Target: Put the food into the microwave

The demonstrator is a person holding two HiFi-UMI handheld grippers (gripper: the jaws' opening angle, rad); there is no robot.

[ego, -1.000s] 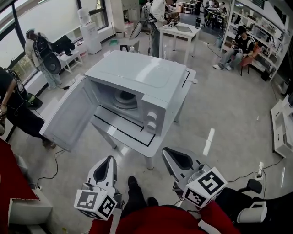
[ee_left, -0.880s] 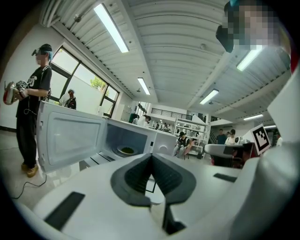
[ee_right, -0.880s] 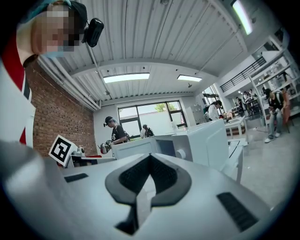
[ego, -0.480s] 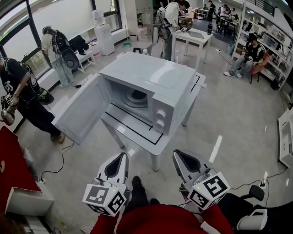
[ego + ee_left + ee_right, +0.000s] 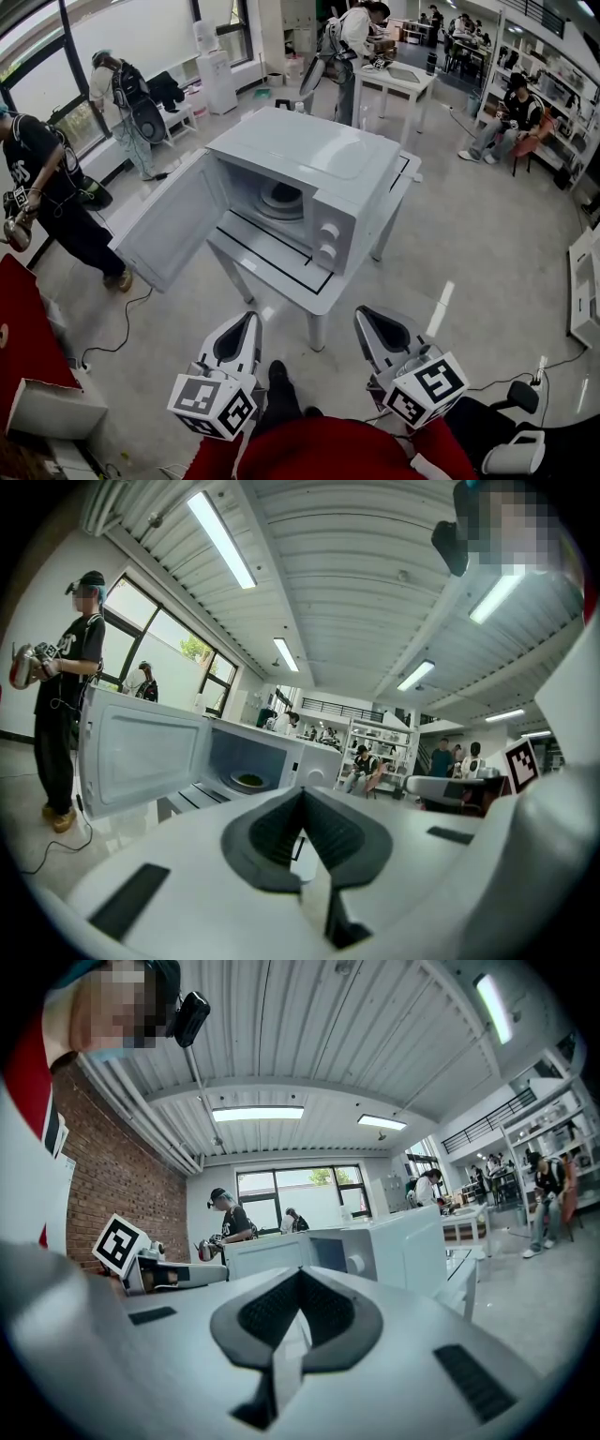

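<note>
A white microwave (image 5: 309,183) stands on a small white table (image 5: 300,286) with its door (image 5: 173,230) swung wide open to the left. Inside the cavity rests a pale plate (image 5: 281,199); in the left gripper view the plate (image 5: 248,780) carries something greenish. My left gripper (image 5: 250,319) and right gripper (image 5: 362,313) hover side by side low in front of the table, short of it, both pointing at the microwave. The left gripper (image 5: 302,794) is shut with nothing in it. The right gripper (image 5: 300,1274) is shut too and holds nothing.
A person (image 5: 42,197) stands left of the open door, with a cable (image 5: 122,328) on the floor near them. More people and a white table (image 5: 398,80) are behind the microwave. A red surface (image 5: 23,319) lies at my left.
The head view swung, so the microwave now sits further right and nearer the centre. Both grippers stay shut and low in front of the table, the right one shifted slightly.
</note>
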